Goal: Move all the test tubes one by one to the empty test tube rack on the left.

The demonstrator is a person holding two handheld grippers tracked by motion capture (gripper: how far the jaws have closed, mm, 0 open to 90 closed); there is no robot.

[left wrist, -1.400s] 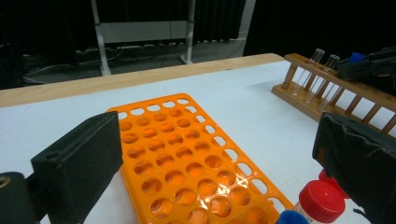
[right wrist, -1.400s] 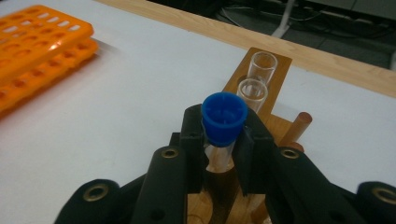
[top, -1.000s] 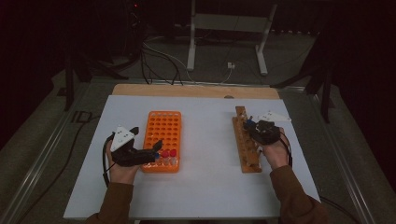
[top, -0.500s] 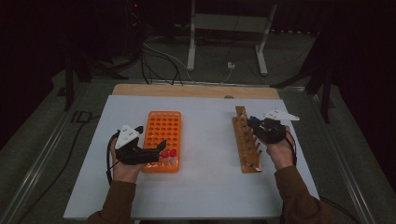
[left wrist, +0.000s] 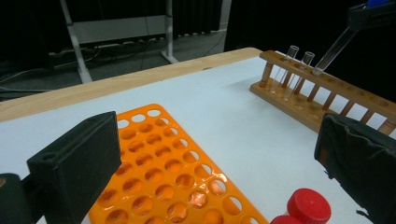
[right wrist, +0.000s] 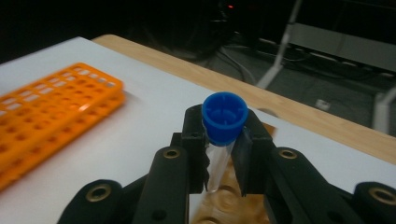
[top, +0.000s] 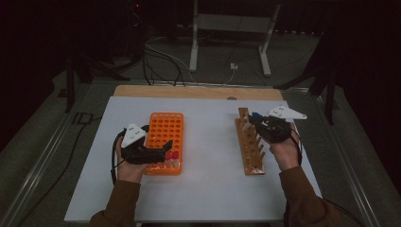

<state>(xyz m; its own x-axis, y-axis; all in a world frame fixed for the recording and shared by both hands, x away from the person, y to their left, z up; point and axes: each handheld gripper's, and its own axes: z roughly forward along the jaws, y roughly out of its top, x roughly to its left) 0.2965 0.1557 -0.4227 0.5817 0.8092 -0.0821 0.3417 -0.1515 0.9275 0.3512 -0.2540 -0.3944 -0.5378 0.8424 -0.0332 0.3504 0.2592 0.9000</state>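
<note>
My right gripper is shut on a clear tube with a blue cap, held just under the cap above the far end of the wooden tube rack. In the left gripper view that tube hangs tilted, its lower end at a hole in the wooden rack's top bar. Two uncapped clear tubes stand in the rack beside it. My left gripper is open at the near right corner of the orange rack, its jaws wide apart on either side of two red-capped tubes.
The white table top has a wooden strip along its far edge. Beyond it are cables and a metal stand on the dark floor. White surface lies between the two racks.
My right gripper has risen with the blue-capped tube, drawing it up out of the wooden rack. The left gripper has stayed by the orange rack.
</note>
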